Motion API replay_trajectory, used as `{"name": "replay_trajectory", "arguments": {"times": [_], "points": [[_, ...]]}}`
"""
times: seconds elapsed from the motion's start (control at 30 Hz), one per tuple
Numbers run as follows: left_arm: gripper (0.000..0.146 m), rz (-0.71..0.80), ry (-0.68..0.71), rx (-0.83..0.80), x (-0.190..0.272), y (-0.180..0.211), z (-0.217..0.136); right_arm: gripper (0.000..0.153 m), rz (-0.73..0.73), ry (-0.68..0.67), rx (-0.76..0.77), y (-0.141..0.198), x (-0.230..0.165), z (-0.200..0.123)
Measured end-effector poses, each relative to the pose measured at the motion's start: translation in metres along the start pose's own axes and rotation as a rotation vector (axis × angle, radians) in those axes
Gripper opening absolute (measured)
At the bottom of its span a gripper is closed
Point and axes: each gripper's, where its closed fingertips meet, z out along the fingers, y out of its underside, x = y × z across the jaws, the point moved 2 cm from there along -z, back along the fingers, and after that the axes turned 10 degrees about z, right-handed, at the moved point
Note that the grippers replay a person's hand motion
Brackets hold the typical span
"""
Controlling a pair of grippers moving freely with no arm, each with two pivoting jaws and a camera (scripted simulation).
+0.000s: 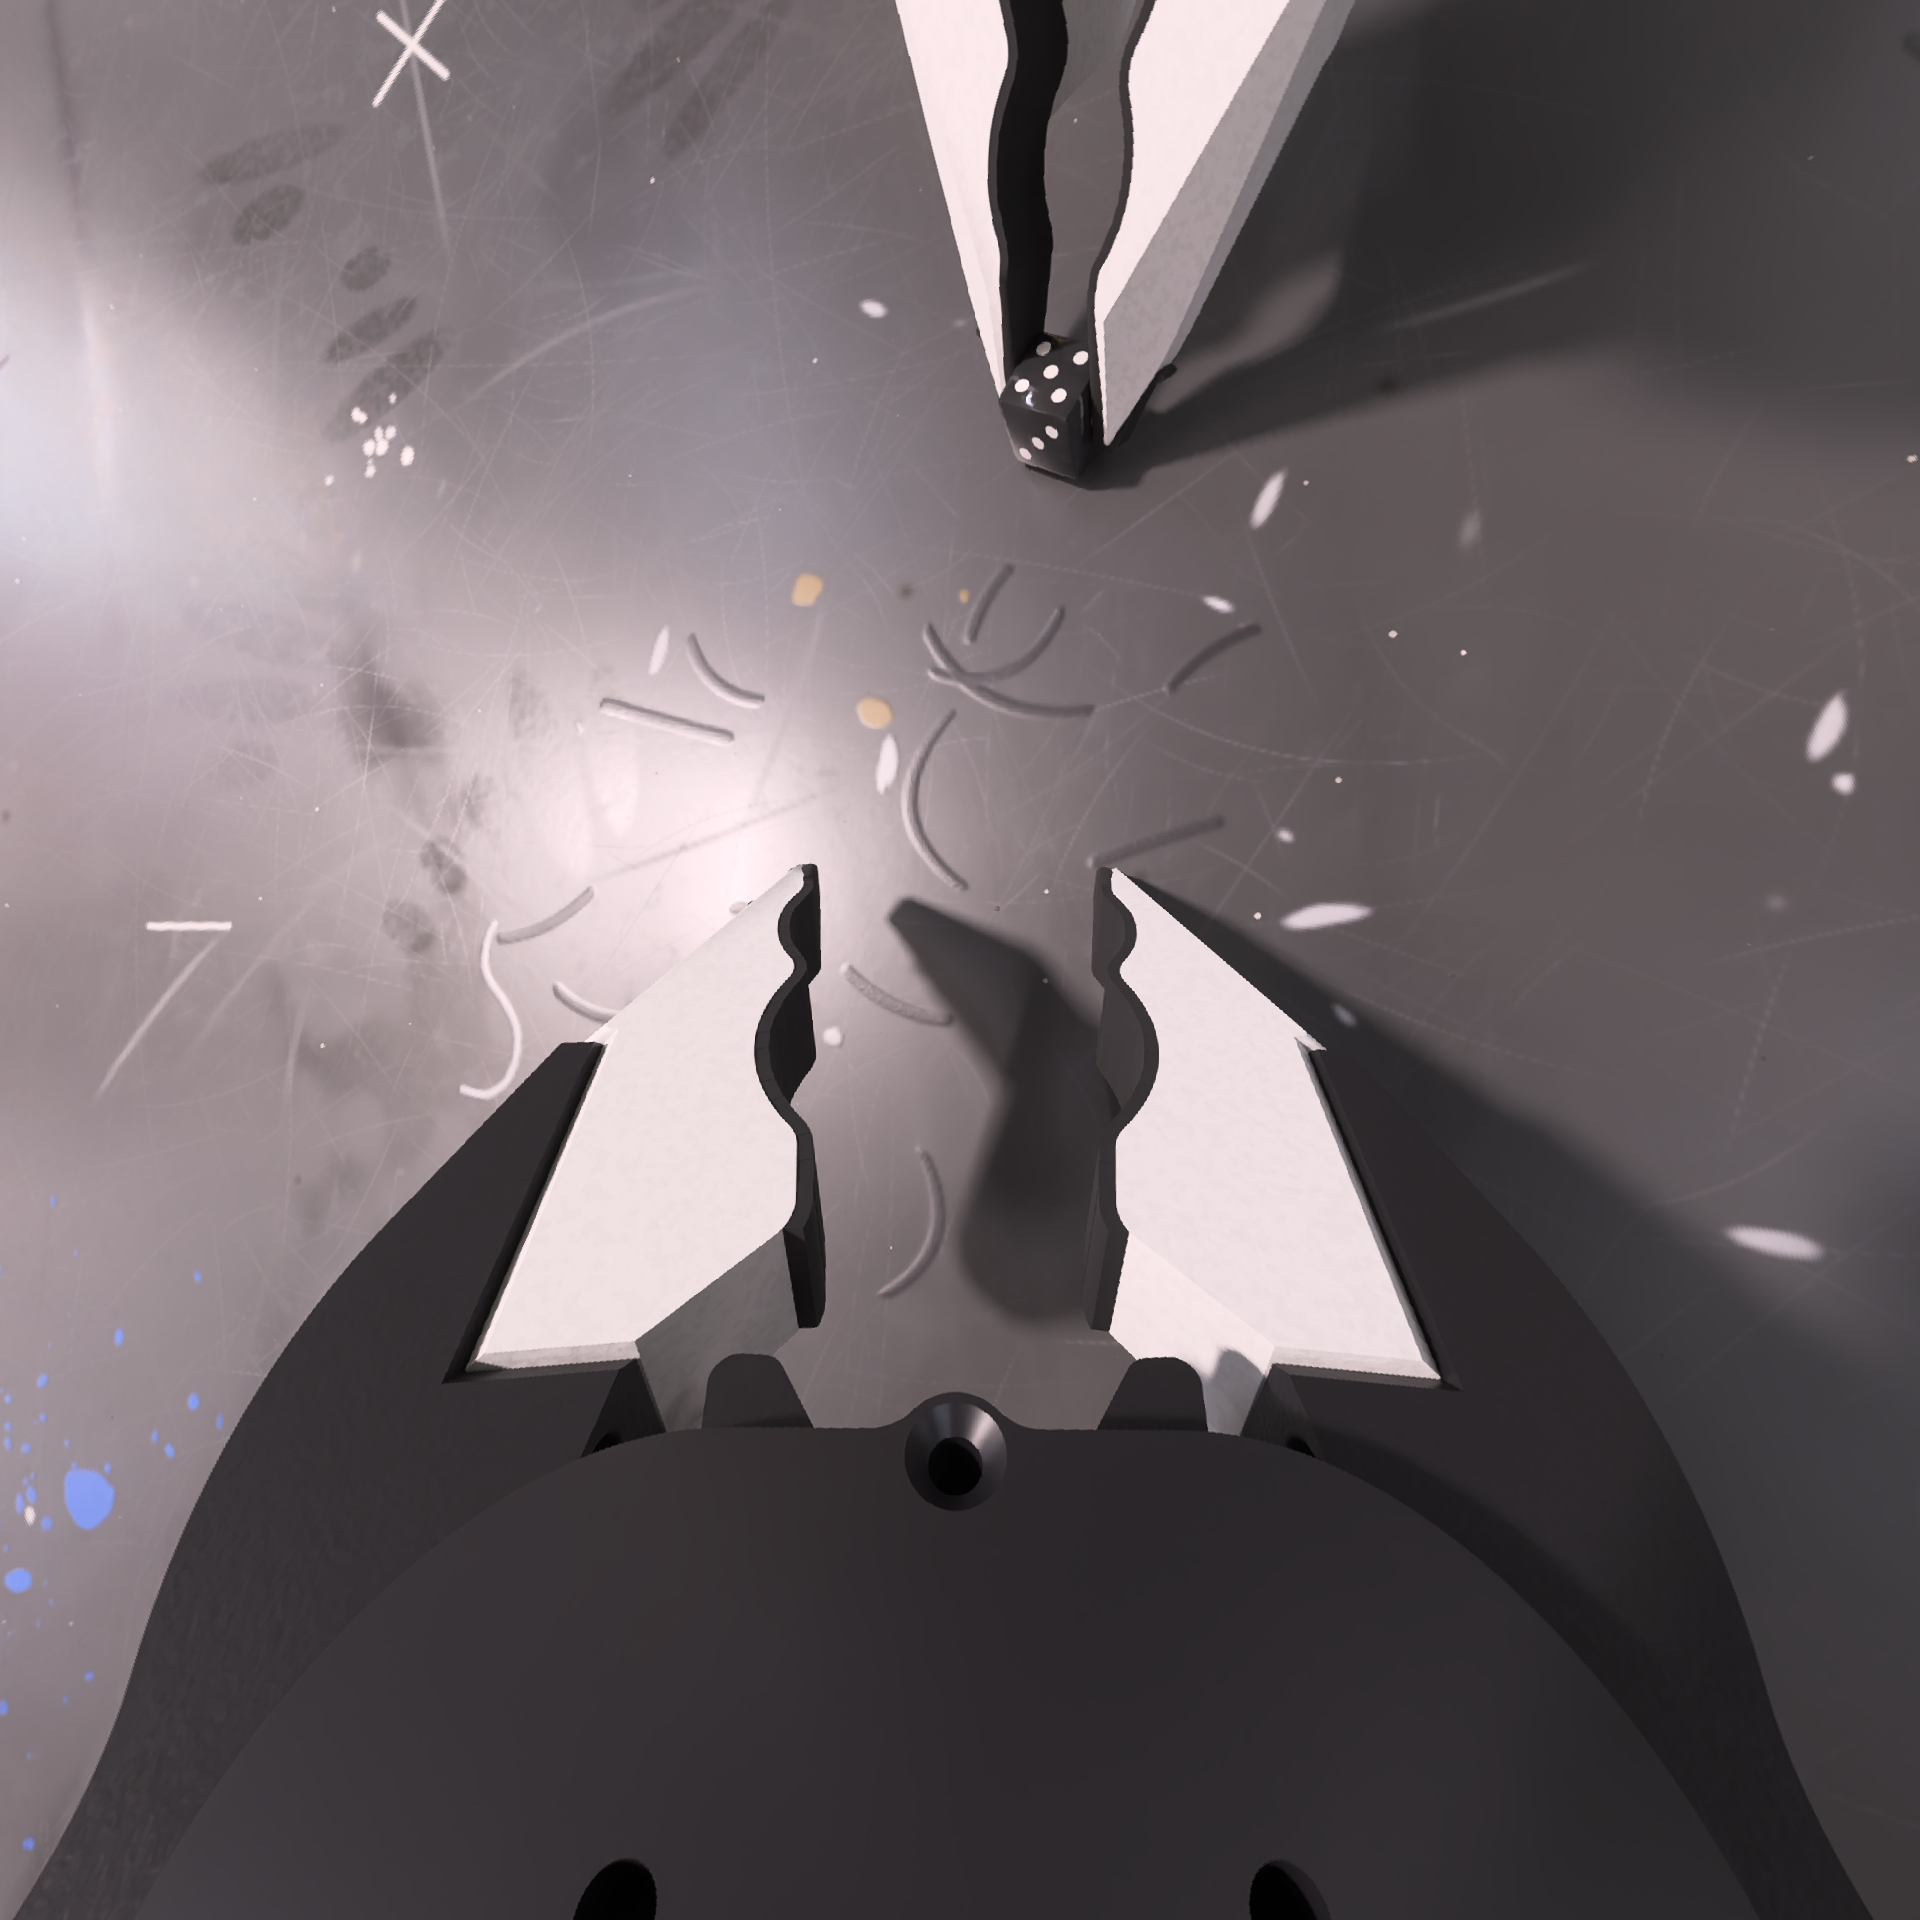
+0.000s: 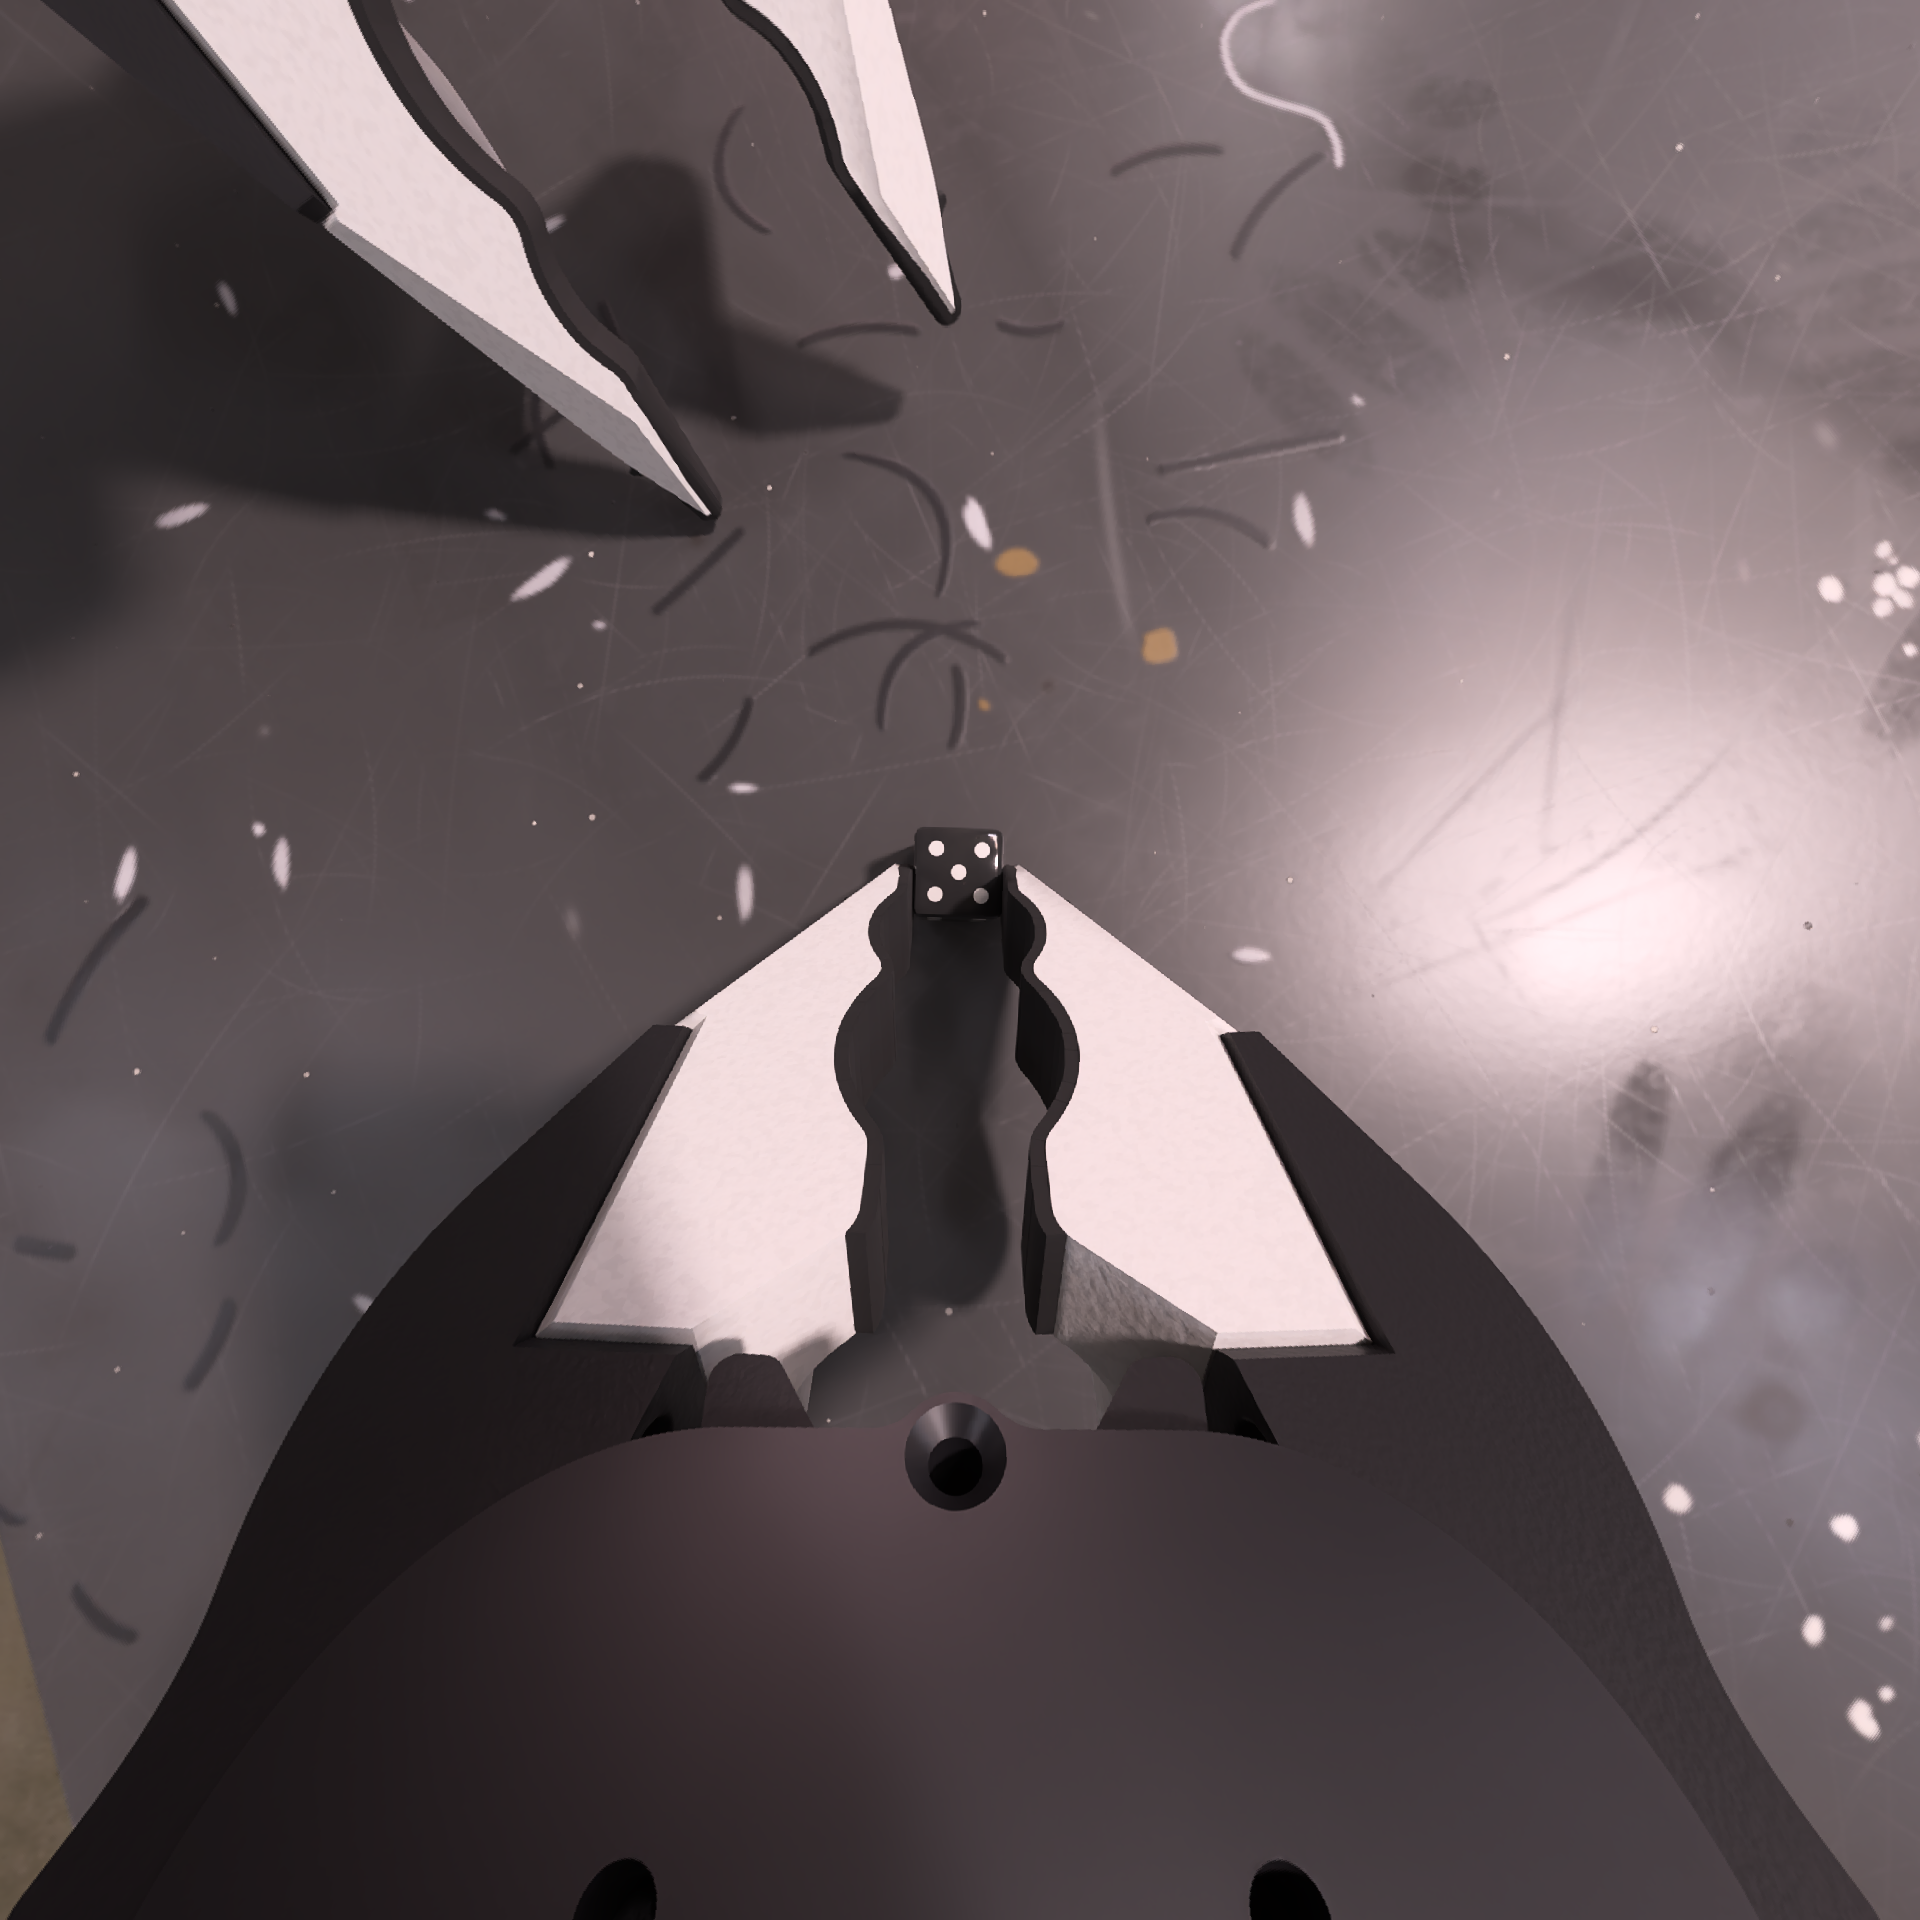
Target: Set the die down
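A small black die (image 2: 957,873) with white pips sits between the tips of my right gripper (image 2: 957,881), which is shut on it. In the left wrist view the die (image 1: 1047,410) shows at the top centre, pinched between the right gripper's white fingers (image 1: 1127,343), its lower corner at or just above the grey table top. My left gripper (image 1: 961,883) is open and empty, hovering over the table a short way from the die. In the right wrist view the left gripper's fingers (image 2: 582,353) reach in from the top left.
The table (image 1: 416,623) is a scratched, glossy dark grey surface with pale flecks, curved marks, small tan spots (image 1: 873,712) and blue paint specks (image 1: 88,1496) at the left. A tan strip (image 2: 16,1714) shows at the right wrist view's lower left edge.
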Motion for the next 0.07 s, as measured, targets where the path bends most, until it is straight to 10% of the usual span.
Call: {"name": "replay_trajectory", "arguments": {"times": [0.07], "points": [[0.051, -0.011, -0.002, 0.001, -0.0005, 0.0000, 0.0013, 0.016, -0.010, 0.008, 0.006, -0.0015, -0.0005, 0.0013]]}}
